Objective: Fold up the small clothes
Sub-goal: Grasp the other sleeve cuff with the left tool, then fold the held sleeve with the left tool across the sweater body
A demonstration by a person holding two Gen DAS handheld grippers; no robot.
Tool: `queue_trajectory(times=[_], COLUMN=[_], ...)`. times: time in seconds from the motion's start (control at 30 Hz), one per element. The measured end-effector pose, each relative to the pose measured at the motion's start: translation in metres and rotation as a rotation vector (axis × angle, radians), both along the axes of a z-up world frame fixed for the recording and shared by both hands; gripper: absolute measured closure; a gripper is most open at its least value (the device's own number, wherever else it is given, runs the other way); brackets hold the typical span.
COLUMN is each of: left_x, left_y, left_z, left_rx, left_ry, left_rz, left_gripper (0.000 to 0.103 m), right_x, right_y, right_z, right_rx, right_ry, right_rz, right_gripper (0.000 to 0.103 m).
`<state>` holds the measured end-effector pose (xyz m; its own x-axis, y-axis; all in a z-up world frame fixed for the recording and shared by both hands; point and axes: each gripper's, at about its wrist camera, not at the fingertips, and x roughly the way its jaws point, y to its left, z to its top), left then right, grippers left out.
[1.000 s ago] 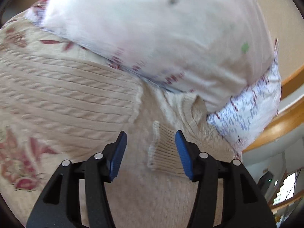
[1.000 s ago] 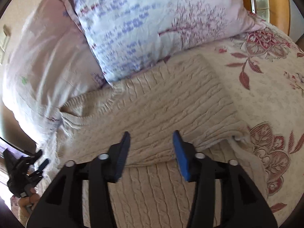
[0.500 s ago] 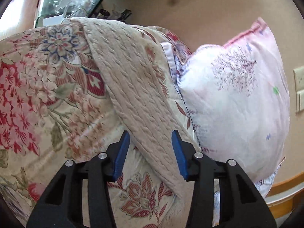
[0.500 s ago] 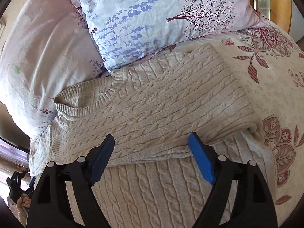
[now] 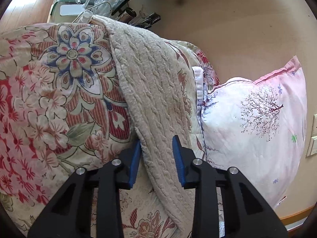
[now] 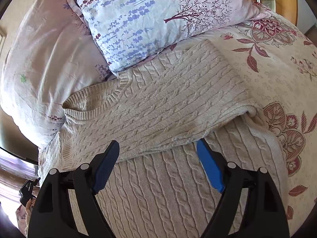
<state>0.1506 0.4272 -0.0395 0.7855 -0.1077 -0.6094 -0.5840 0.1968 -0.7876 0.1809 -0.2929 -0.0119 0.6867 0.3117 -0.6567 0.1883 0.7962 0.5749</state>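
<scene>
My left gripper [image 5: 156,158] is closing, its blue pads on either side of the cream cable-knit sweater's [image 5: 150,103] edge, not yet pinching it. My right gripper [image 6: 158,164] stands wide and holds nothing above the sweater's folded edge. The sweater lies on the floral bedspread [image 6: 277,63], pillows [image 6: 150,17] beyond at twelve o'clock.

A cream cable-knit sweater [image 6: 168,103] lies ahead of the right gripper [image 6: 158,158], whose fingers are black with bright blue pads. Beneath it, the bedspread [image 6: 277,63] is cream with dark red flowers and leaves. Beyond the gripper, one pillow [image 6: 148,15] is pale blue with purple lavender sprigs and a maroon tree; left of it, another pillow [image 6: 45,55] is pale pink.
</scene>
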Motion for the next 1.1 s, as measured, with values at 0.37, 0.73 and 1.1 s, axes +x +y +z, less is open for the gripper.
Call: queue_trajectory(times=[0.37, 0.73, 1.1], left_x=[-0.008, 0.032, 0.059], left_y=[-0.02, -0.118, -0.26], left_z=[0.012, 0.114, 0.04], left_rx=[-0.053, -0.004, -0.06], left_ry=[-0.12, -0.481, -0.293], left_rz=[0.012, -0.266, -0.503], left_gripper=[0.098, 0.098, 0.097], right_x=[-0.004, -0.009, -0.028], right_y=[-0.003, -0.005, -0.028], right_z=[0.002, 0.002, -0.005], right_rx=[-0.003, 0.026, 0.054], right_ry=[-0.01, -0.018, -0.025], right_rz=[0.021, 0.044, 0.006], right_gripper=[0.021, 0.021, 0.021])
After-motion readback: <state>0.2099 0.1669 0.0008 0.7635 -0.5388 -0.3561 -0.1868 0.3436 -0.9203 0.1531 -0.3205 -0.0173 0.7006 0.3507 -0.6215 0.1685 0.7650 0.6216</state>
